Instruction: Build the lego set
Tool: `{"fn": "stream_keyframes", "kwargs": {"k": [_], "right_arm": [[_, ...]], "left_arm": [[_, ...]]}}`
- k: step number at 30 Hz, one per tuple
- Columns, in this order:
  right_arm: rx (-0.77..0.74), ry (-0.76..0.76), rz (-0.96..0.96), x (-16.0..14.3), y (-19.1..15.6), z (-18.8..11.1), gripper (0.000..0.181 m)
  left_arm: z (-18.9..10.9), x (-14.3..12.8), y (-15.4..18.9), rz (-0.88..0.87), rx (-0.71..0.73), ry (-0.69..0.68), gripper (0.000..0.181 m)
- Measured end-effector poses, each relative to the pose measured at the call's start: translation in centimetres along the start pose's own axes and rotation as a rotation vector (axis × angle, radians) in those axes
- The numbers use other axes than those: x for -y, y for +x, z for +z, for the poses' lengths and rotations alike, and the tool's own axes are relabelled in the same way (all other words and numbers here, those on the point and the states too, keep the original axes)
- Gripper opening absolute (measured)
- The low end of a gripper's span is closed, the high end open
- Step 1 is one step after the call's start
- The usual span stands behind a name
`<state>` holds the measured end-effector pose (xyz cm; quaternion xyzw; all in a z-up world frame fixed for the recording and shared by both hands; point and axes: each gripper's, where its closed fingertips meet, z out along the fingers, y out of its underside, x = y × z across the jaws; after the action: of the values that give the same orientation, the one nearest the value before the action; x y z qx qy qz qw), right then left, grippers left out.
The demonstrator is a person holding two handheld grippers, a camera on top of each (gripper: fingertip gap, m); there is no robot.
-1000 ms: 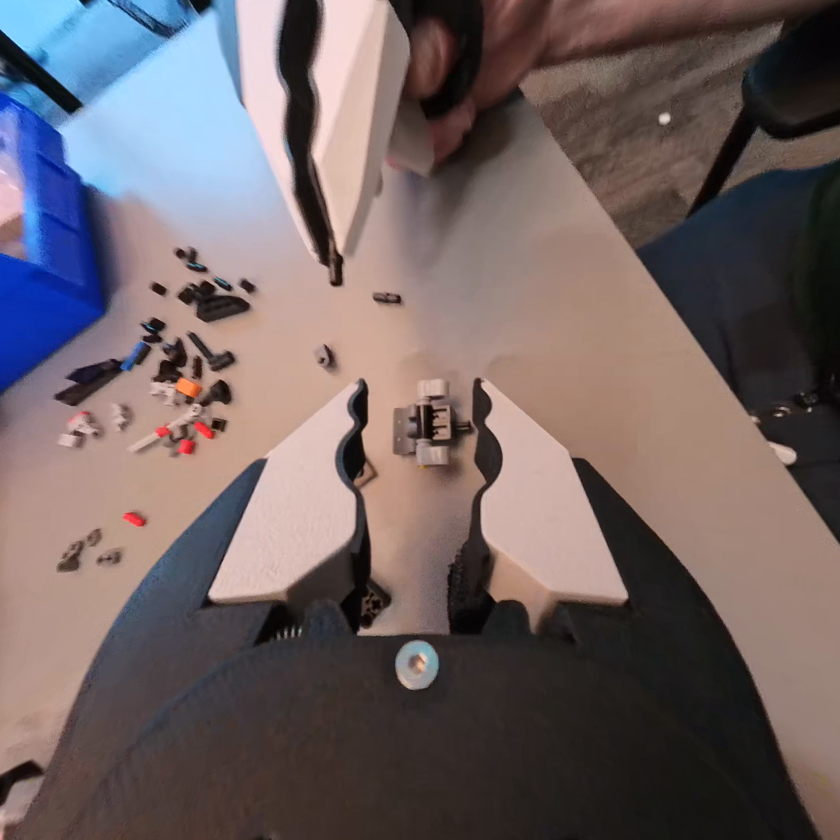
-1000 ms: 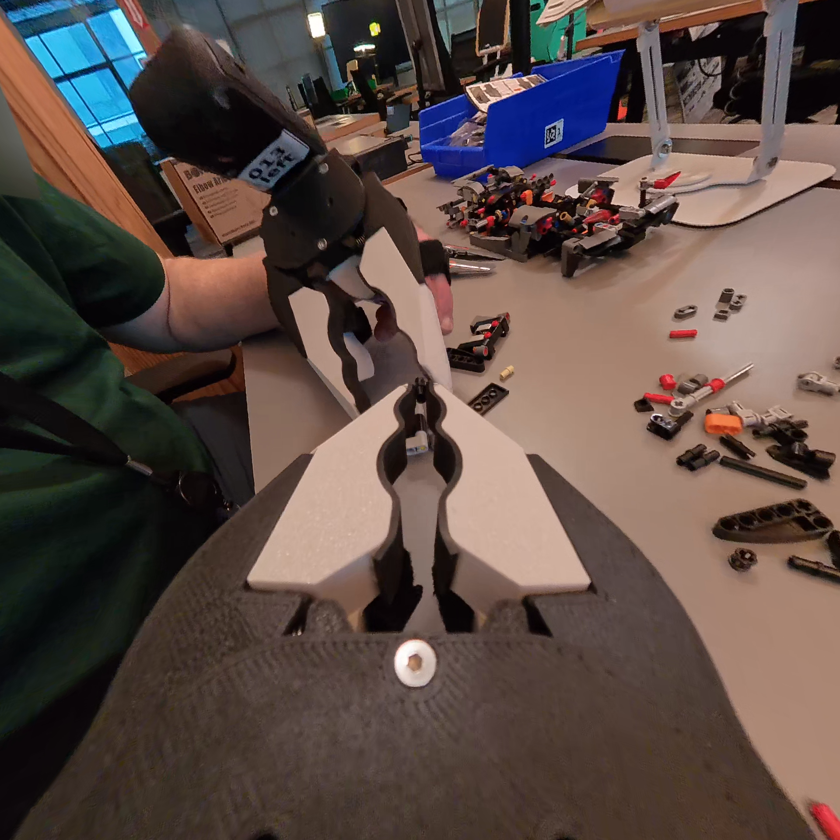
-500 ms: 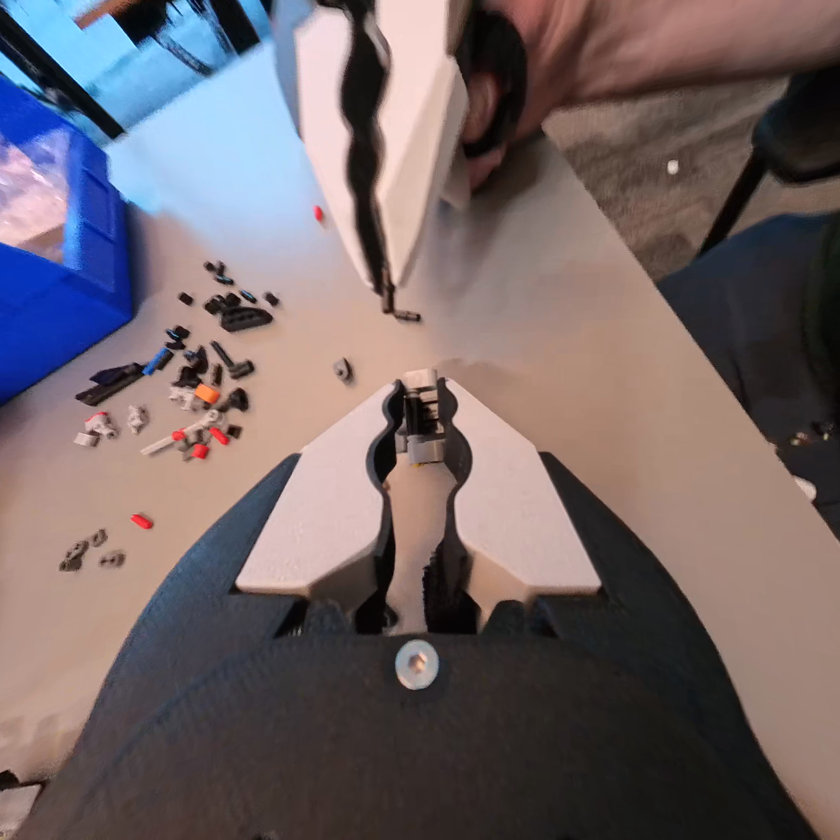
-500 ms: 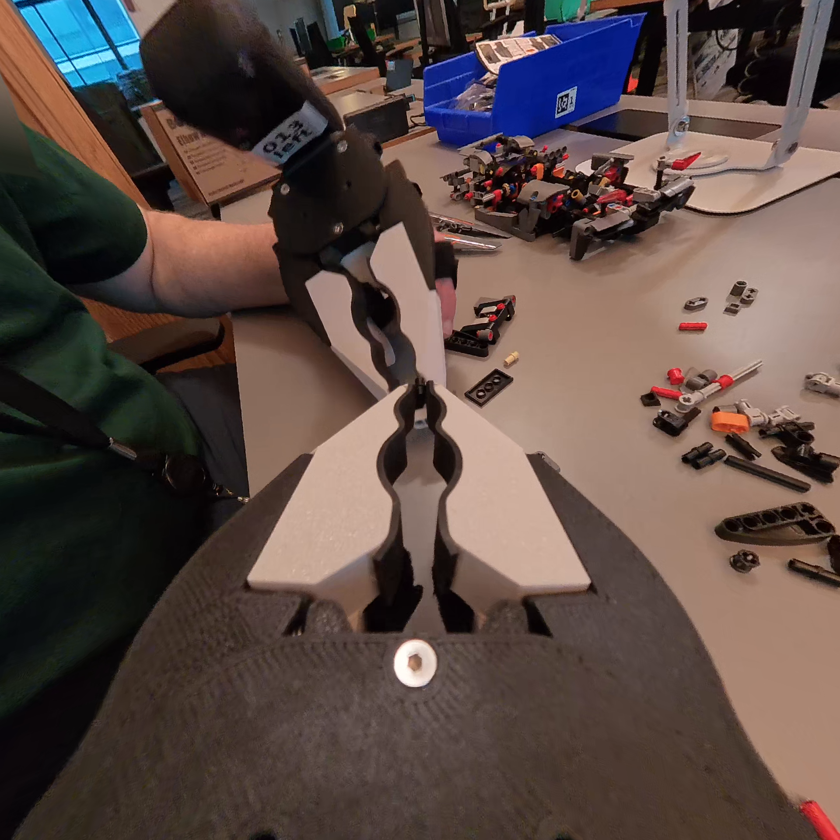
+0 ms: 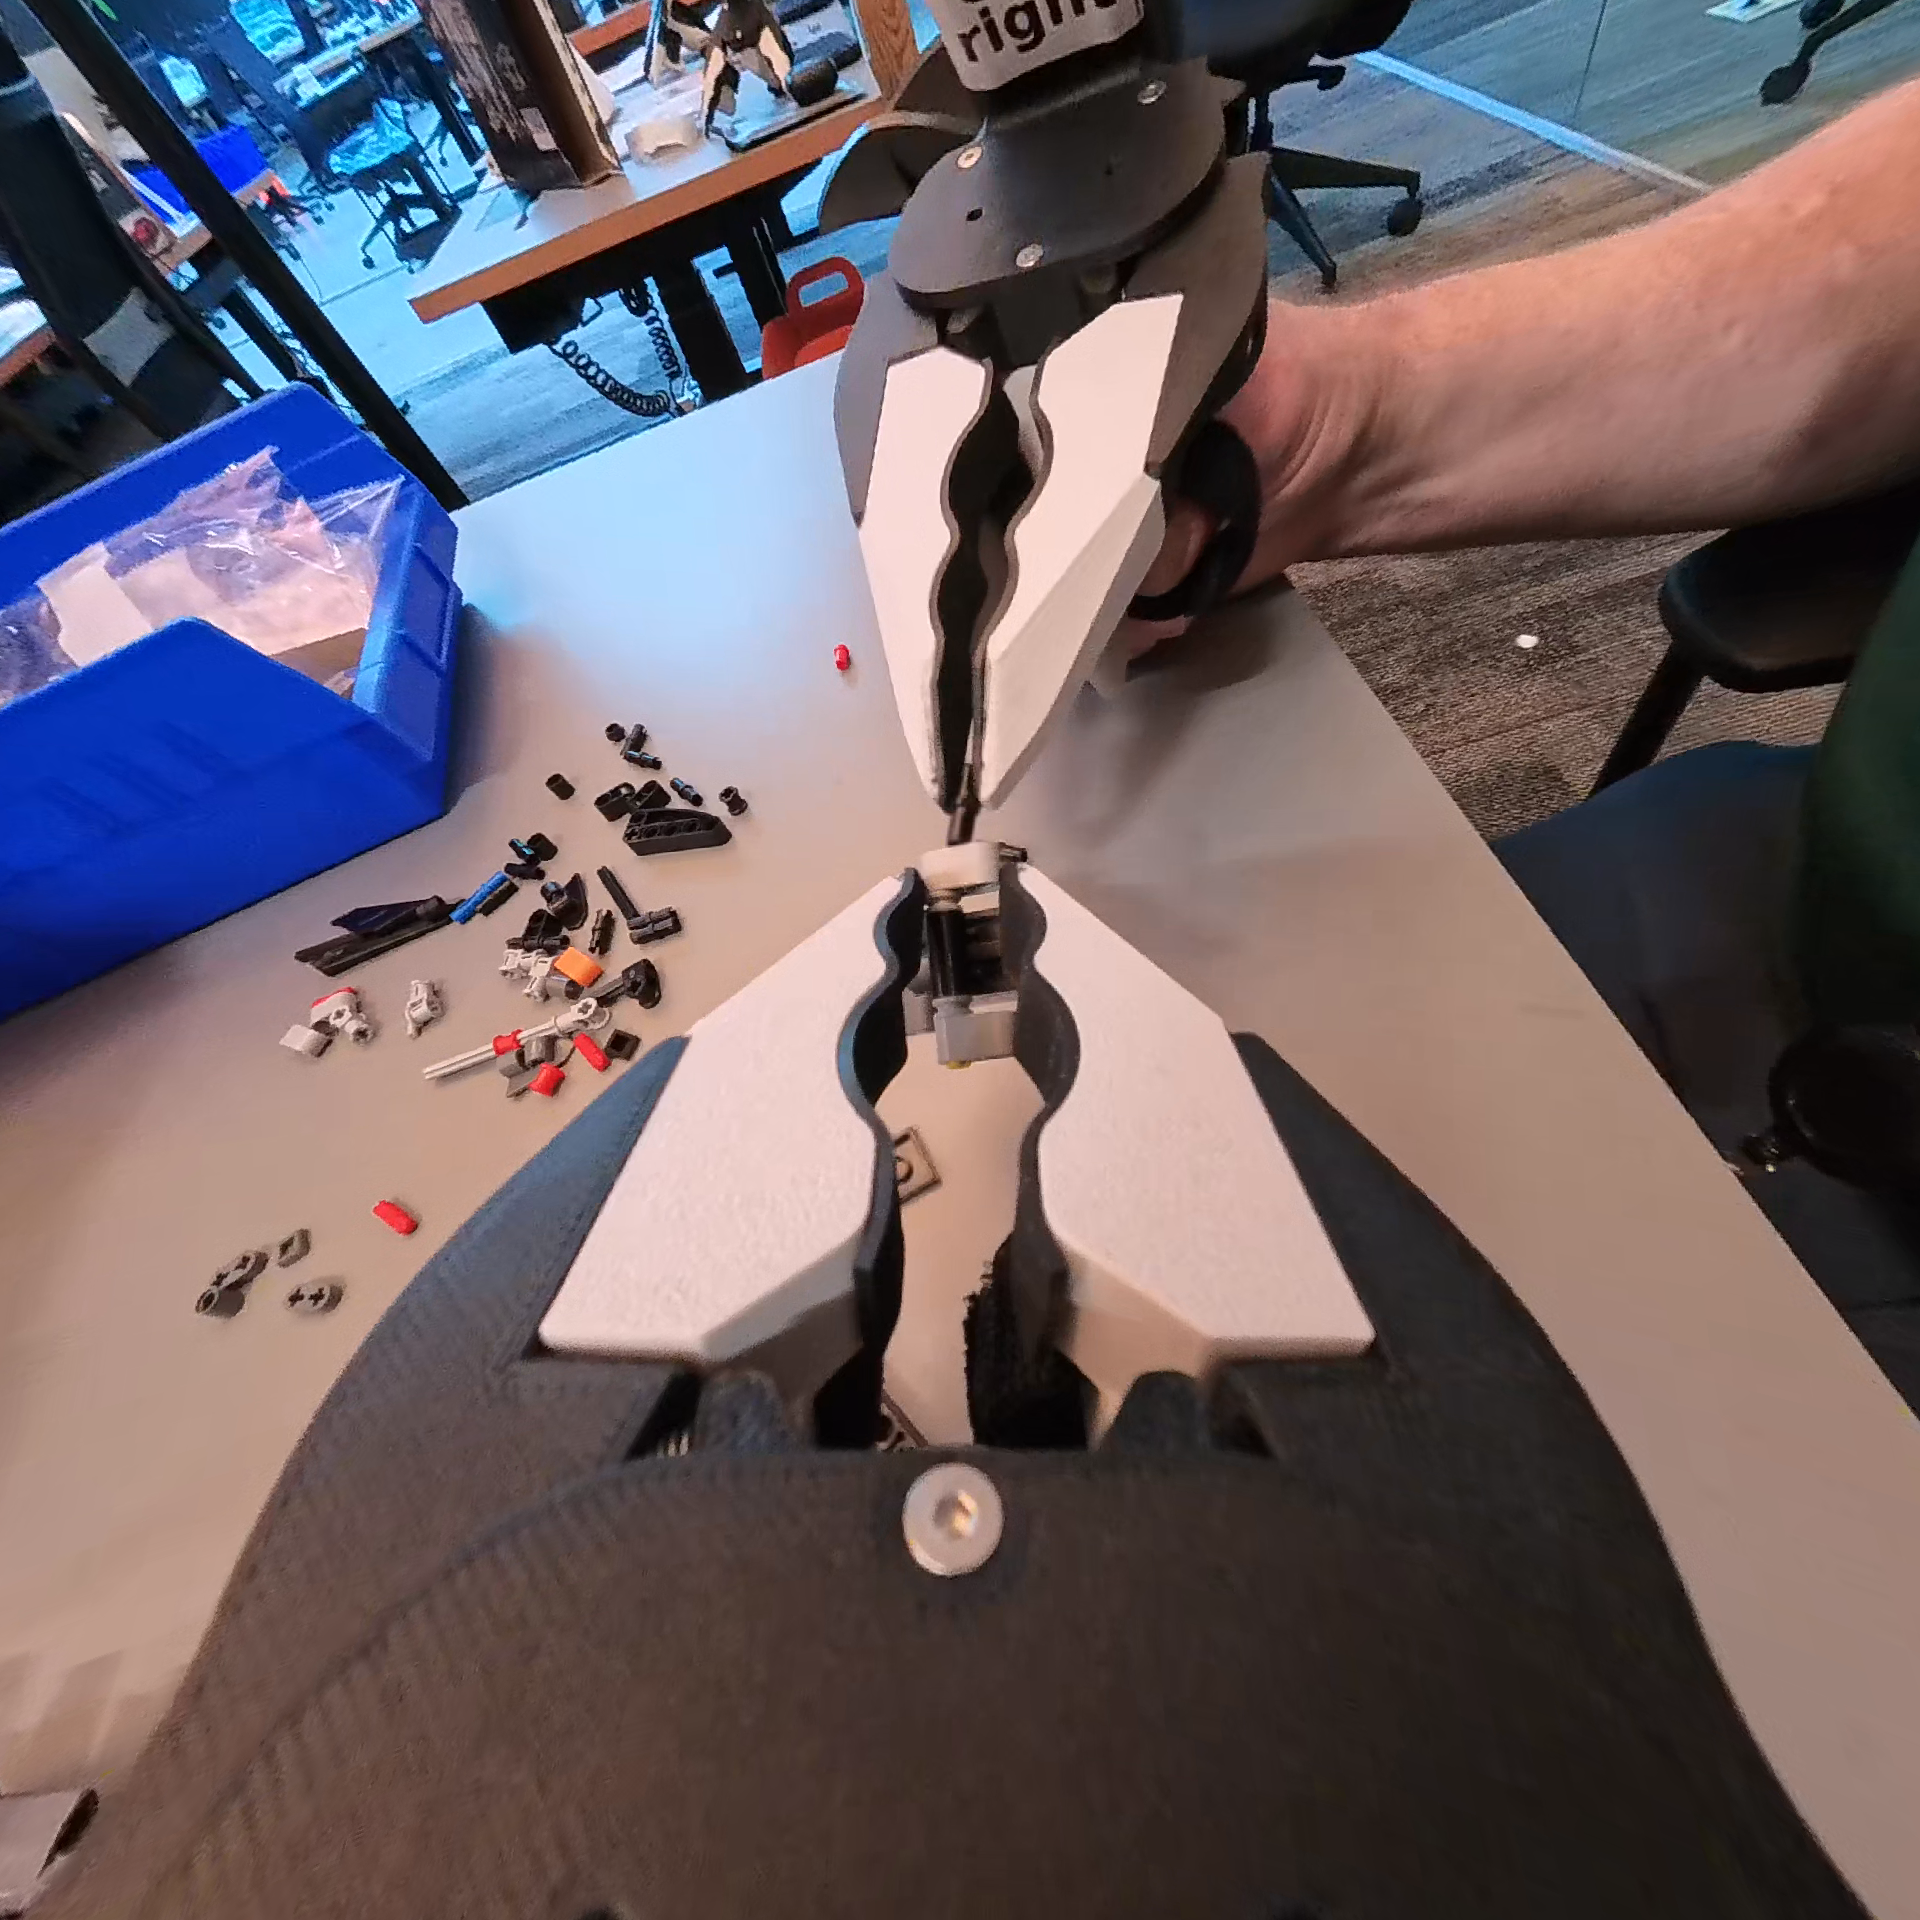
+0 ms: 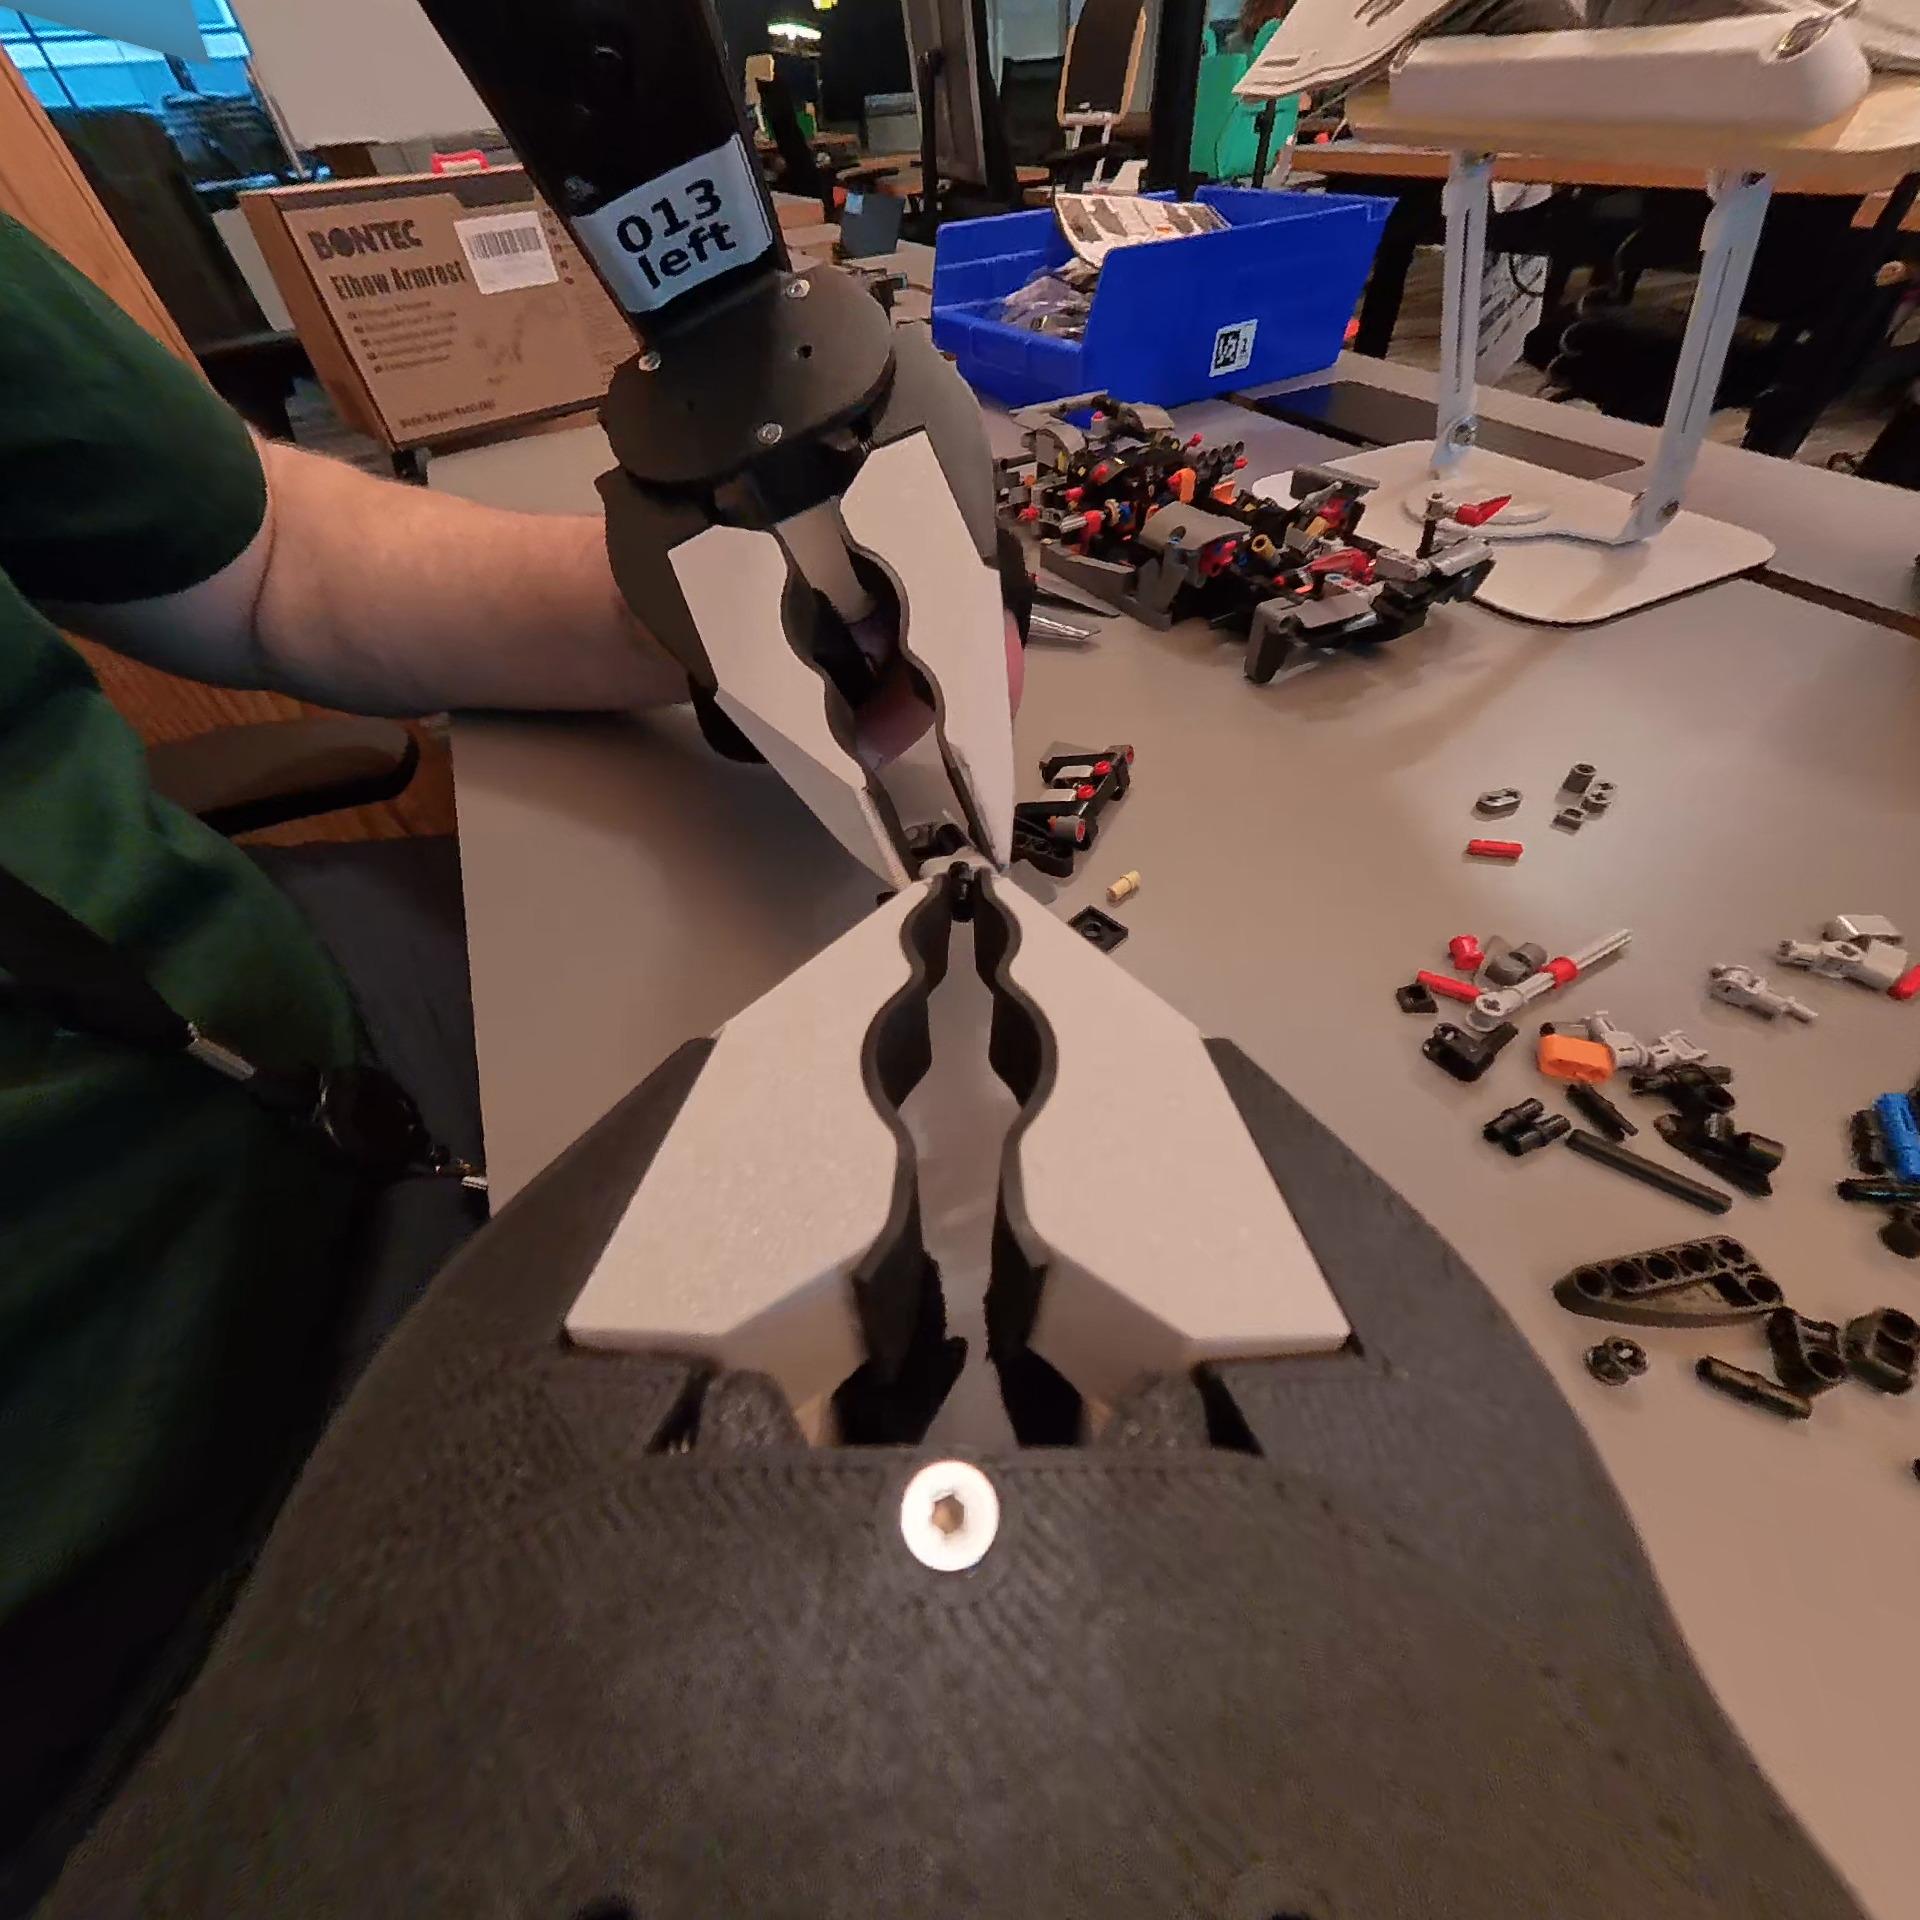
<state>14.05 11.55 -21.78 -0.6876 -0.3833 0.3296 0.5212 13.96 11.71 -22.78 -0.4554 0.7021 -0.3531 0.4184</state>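
Left gripper (image 5: 961, 883) clamped on the subassembly (image 5: 964, 961), a small grey/black block held off the table (image 5: 1299, 935) with its white end facing out. Right gripper (image 6: 961, 883) pinched on a black pin (image 5: 962, 816), tip just at that white end; contact not resolvable.

Judgement: pin insertion in progress. To do it well:
- Line the pin's axis up with the hole before pushing. The right fingers (image 6: 1122, 1091) hide the hole, so check from the left wrist view.
- Keep the left grip rigid and push straight, no side load.
- The pin is held at its very end and could pivot or pop out.

Loose parts (image 5: 551, 966) lie well to the side. The blue bin (image 5: 208, 727) and car chassis (image 6: 1226, 540) are farther out.
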Motion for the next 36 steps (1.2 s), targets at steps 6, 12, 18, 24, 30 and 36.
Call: {"fn": "stream_keyframes", "kwargs": {"k": [6,12,18,24,30,36], "right_arm": [[0.012,-0.010,-0.006,-0.2,-0.1,0.1,0.002],[-0.005,-0.023,-0.040,-0.4,-0.1,0.3,0.002],[0.028,-0.014,-0.031,-0.4,-0.4,0.2,0.002],[0.063,0.028,-0.026,0.2,-0.7,-0.1,0.002],[0.119,0.098,-0.013,1.1,-1.4,-0.6,0.002],[0.159,0.180,-0.002,2.4,-2.0,-1.1,0.002]], "left_arm": [[-0.1,-0.1,-0.2,-0.003,0.003,0.001,0.012],[0.0,-0.2,-0.2,0.028,0.023,-0.015,0.012],[-0.1,0.1,0.0,0.049,0.028,-0.001,0.012],[-0.4,0.9,0.2,0.053,0.023,0.043,0.012],[-0.8,2.1,0.6,0.038,0.002,0.114,0.012],[-1.4,3.5,0.8,-0.003,-0.019,0.195,0.012]]}}
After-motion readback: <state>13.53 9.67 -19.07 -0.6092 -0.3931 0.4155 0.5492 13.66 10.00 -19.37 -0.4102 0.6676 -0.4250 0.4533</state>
